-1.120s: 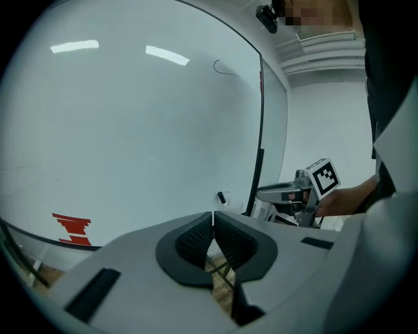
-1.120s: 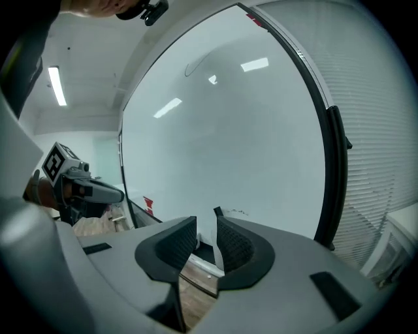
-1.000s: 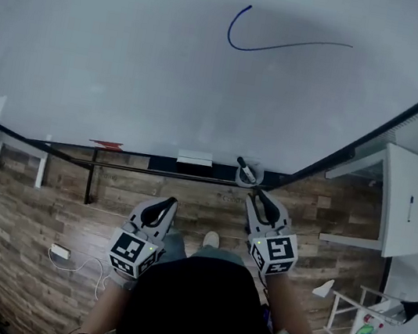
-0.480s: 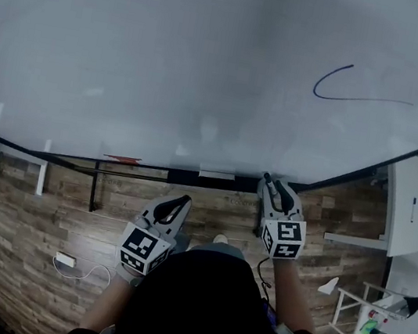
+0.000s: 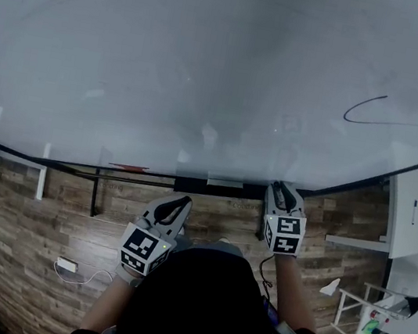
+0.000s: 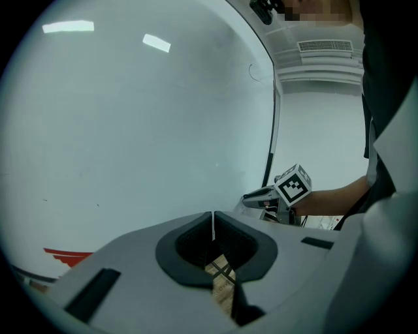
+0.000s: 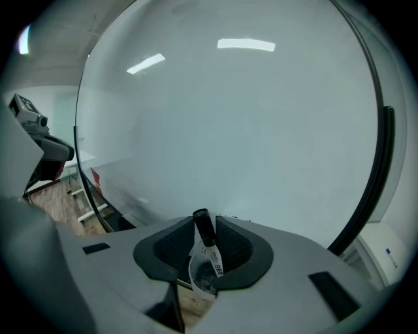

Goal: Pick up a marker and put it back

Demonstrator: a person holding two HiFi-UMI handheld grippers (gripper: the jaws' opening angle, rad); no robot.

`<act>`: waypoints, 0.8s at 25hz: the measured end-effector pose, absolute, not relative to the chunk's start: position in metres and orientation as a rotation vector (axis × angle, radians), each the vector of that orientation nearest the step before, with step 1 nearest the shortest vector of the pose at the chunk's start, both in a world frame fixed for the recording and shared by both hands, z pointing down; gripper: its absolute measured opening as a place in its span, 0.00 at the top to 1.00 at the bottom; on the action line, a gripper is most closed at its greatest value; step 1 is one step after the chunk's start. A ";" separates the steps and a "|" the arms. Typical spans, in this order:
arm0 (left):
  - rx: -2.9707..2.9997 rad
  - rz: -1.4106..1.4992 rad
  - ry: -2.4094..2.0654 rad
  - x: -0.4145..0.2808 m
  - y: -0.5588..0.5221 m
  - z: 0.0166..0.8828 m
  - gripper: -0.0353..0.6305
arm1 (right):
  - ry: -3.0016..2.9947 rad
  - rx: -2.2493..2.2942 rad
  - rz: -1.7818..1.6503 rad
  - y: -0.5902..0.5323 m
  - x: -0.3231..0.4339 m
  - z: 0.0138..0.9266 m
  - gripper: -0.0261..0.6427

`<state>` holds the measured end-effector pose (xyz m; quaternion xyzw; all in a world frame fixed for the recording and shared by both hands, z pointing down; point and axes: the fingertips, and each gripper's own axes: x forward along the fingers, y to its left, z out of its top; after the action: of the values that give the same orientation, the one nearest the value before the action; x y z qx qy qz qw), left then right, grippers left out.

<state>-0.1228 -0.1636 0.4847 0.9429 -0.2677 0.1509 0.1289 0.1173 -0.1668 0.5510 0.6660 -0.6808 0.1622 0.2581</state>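
Right tongs (image 5: 284,189) at the ledge of the whiteboard (image 5: 210,67): jaws have widened over the last second and now stand released on either side of the marker (image 7: 206,240). It sits tilted in its clear cup (image 7: 196,277), pads apparently off the barrel. Judgement: put-back done, only withdrawal remains. Left tongs (image 5: 180,201) clenched, empty, near me.

Your whiteboard (image 5: 171,61) is white, with a thin blue line (image 5: 376,116) at the frame's right. The floor (image 5: 27,211) is brown wood planking. Your left gripper (image 5: 183,200) and right gripper (image 5: 285,188) are grey, with black-and-white square patterns. The marker (image 7: 206,238) is black with a white label.
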 end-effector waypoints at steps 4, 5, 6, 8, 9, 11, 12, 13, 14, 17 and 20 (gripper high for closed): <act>2.754 0.434 -0.745 -0.123 -0.168 0.487 0.91 | -1.811 1.822 0.433 -0.167 0.119 0.551 0.78; 2.758 0.433 -0.733 -0.122 -0.168 0.487 0.91 | -1.805 1.825 0.432 -0.167 0.119 0.551 0.79; 2.769 0.433 -0.715 -0.121 -0.168 0.487 0.91 | -1.802 1.829 0.431 -0.167 0.120 0.550 0.81; 2.797 0.437 -0.668 -0.118 -0.167 0.490 0.91 | -1.802 1.844 0.428 -0.167 0.120 0.547 0.82; 2.804 0.440 -0.652 -0.117 -0.168 0.490 0.91 | -1.802 1.852 0.426 -0.168 0.120 0.546 0.83; 2.807 0.447 -0.638 -0.114 -0.171 0.487 0.91 | -1.804 1.870 0.424 -0.167 0.121 0.541 0.83; 2.813 0.447 -0.622 -0.113 -0.171 0.487 0.91 | -1.803 1.882 0.423 -0.166 0.122 0.538 0.83; 2.826 0.445 -0.596 -0.111 -0.170 0.487 0.91 | -1.800 1.895 0.420 -0.165 0.123 0.535 0.83; 2.839 0.443 -0.569 -0.109 -0.170 0.488 0.91 | -1.796 1.910 0.416 -0.164 0.124 0.532 0.83; 2.862 0.445 -0.512 -0.104 -0.170 0.488 0.91 | -1.789 1.966 0.407 -0.160 0.126 0.520 0.83; 2.865 0.449 -0.472 -0.098 -0.171 0.486 0.91 | -1.788 2.036 0.400 -0.153 0.130 0.503 0.83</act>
<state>-0.0978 -0.1712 0.4859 0.9701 -0.1600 0.1519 0.1015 0.1302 -0.1527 0.5030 0.7283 -0.6395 0.1432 0.2001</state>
